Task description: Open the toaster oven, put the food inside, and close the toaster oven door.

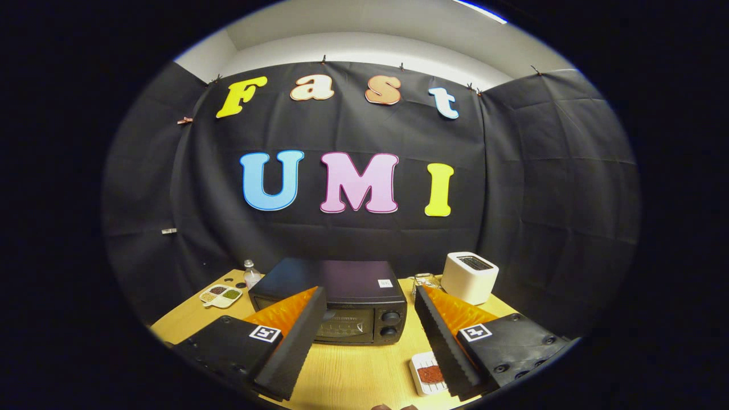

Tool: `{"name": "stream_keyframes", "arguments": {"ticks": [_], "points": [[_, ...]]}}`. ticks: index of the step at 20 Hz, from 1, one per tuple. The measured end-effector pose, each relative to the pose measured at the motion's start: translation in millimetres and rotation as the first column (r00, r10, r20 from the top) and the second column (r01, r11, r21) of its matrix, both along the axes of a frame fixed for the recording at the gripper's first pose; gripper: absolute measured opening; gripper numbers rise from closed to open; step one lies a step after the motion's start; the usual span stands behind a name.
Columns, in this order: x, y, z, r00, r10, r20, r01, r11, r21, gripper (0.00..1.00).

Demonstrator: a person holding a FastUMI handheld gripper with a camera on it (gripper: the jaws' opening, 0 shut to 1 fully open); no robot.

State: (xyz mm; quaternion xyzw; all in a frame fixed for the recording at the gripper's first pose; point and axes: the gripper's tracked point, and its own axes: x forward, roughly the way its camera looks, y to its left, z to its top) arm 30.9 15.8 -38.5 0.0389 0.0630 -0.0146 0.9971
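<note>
Two fingers of the tool (364,341) stand spread wide apart, with nothing held between them and only bare desk (347,370) showing in the gap. Each finger carries a small square marker tag near its base. Just inside the right finger, low on the desk and partly hidden by it, lies a small white tray (424,373) holding a reddish-brown piece of food (431,374); the finger's edge overlaps the tray in the view, though whether they touch I cannot tell.

Ahead of the fingers, roughly centred between their tips, sits the toaster oven (342,302), a dark box with its glass door shut and upright. Two round knobs (390,323) are stacked one above the other on its right front panel, and a small white sticker sits on its top near the right rear corner. The left fingertip overlaps the oven's front left corner in the view.

Beyond the right finger, at the far right part of the desk, stands a white pop-up toaster (469,276), apart from the oven. Between the two, near the back edge, is a small clear item too blurred to make out. To the left of the oven rests a white divided dish (220,296) with several small compartments of differently coloured contents, and just behind it a small clear bottle (251,273) stands upright beside the oven's left rear corner
</note>
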Motion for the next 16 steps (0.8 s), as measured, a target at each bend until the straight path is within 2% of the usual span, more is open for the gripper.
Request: {"name": "stream_keyframes", "arguments": {"ticks": [16], "points": [[98,94,-79,0.986,0.070,-0.150,-0.065,0.997,0.038,0.98]]}}
